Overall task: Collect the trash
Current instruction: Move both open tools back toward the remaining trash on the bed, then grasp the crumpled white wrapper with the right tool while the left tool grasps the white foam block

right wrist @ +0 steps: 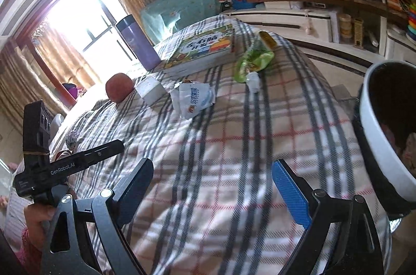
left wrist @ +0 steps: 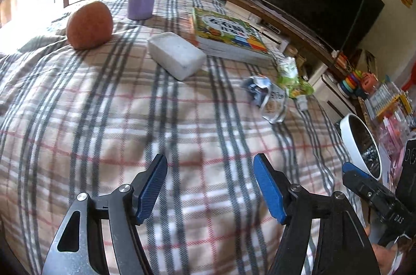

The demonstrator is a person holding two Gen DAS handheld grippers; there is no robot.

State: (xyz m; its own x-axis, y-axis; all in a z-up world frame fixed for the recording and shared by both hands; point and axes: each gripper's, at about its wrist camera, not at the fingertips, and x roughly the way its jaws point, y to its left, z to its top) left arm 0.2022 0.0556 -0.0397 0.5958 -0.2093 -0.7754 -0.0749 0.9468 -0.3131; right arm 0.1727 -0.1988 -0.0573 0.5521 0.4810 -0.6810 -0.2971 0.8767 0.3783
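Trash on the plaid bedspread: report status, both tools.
Left tool open, empty. Right tool open, empty. Crumpled white-blue wrapper and green pouch lie uncollected on bedspread; white-rimmed bin at right. Path unobstructed.

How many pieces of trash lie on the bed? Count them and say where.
2: a blue-white wrapper mid-bed, just right of the white block, and a green pouch near the book's right end. More may be hidden.

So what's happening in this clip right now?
A person holds two grippers over a plaid-covered bed. The left gripper and right gripper are both open and empty. A crumpled white-and-blue wrapper and green pouch lie uncollected on the bed; the white bin waits beside it.
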